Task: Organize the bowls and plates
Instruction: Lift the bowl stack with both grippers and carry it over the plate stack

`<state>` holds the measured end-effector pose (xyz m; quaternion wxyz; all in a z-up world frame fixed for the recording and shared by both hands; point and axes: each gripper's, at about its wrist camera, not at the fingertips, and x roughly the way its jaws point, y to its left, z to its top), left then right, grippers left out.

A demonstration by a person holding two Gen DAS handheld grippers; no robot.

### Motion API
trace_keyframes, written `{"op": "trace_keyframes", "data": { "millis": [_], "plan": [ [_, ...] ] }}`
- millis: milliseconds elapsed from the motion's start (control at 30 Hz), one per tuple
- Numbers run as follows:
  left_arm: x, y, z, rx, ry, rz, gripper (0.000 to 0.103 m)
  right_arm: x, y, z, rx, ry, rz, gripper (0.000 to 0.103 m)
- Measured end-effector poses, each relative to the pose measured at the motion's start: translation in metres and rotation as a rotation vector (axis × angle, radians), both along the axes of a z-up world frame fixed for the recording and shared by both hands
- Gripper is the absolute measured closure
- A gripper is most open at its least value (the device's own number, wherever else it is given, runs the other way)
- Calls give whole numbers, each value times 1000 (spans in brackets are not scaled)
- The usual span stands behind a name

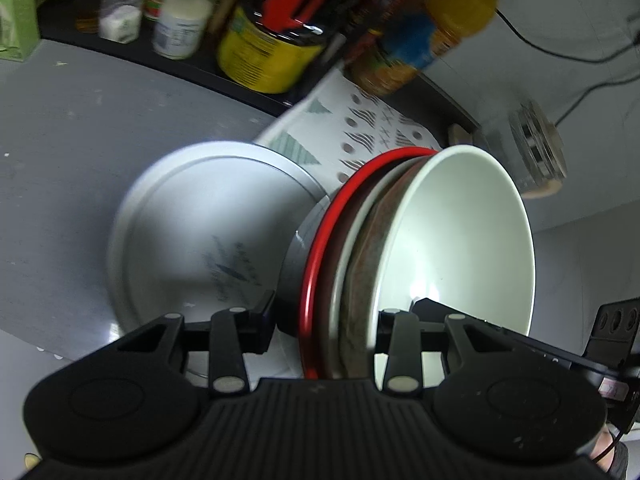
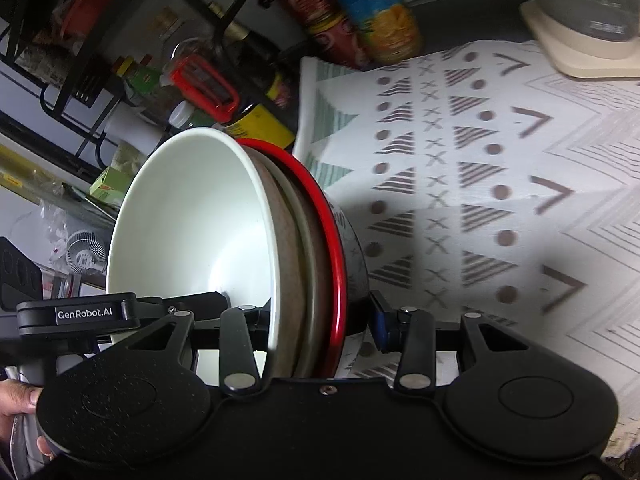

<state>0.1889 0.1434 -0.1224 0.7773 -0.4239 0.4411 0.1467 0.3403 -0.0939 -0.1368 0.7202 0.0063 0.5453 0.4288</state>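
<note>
A nested stack of bowls is held on edge in the air: a white bowl (image 1: pixel 460 232) innermost, a brown speckled bowl (image 1: pixel 372 272) around it, and a red-rimmed bowl (image 1: pixel 320 256) outermost. My left gripper (image 1: pixel 332 320) is shut on the stack's rim. My right gripper (image 2: pixel 312 316) is shut on the same stack (image 2: pixel 192 216) from the opposite side. A white plate (image 1: pixel 200 232) with a grey leaf print lies flat on the grey counter, left of the stack and below it.
A patterned white mat (image 2: pixel 500 184) covers the counter to the right. Jars, bottles and cans (image 1: pixel 264 52) crowd the back on a black shelf. A beige appliance base (image 2: pixel 580 48) stands at the mat's far corner. A black wire rack (image 2: pixel 80 60) is at the left.
</note>
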Motion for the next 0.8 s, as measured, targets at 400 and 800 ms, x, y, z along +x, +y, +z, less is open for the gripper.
{"op": "trace_keyframes", "data": {
  "millis": [400,800],
  "plan": [
    [-23,50,-26,-47,41,30,65,-18,55,-21,-49,21,36,62],
    [-15,72,-50,-73,79,-15,65,-24,70,-43,-105,61,5,62]
  ]
}}
